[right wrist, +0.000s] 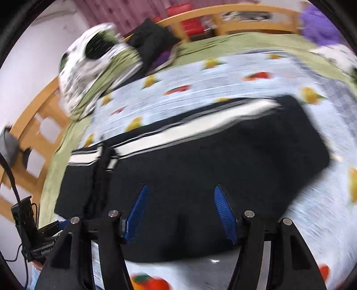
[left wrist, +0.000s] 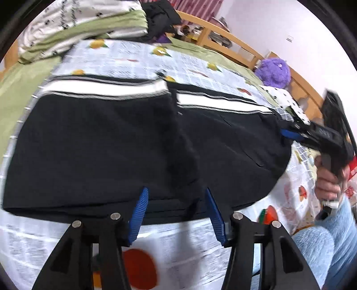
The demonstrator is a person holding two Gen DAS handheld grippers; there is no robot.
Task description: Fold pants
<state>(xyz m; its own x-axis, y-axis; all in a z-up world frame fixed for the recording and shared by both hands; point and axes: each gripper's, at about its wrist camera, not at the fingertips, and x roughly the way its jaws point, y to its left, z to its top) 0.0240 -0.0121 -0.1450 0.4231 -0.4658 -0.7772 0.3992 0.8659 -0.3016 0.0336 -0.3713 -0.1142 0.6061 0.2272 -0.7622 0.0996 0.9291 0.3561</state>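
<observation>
Black pants (left wrist: pixel 111 145) with white side stripes lie folded flat on the fruit-print sheet (left wrist: pixel 178 245); they also fill the right wrist view (right wrist: pixel 200 167). My left gripper (left wrist: pixel 176 194) is open, its blue fingertips (left wrist: pixel 142 200) at the near edge of the pants with nothing between them. My right gripper (right wrist: pixel 180 191) is open over the pants' near edge, holding nothing. The right gripper also shows in the left wrist view (left wrist: pixel 287 133) at the pants' right end. The left gripper body shows at the lower left of the right wrist view (right wrist: pixel 33 234).
A folded green and white quilt (left wrist: pixel 78 26) and dark clothes (left wrist: pixel 160 20) lie at the far end of the bed. A purple plush toy (left wrist: pixel 274 73) sits by the wooden bed rail (left wrist: pixel 234 42). A wooden rail (right wrist: pixel 38 125) borders the bed's left.
</observation>
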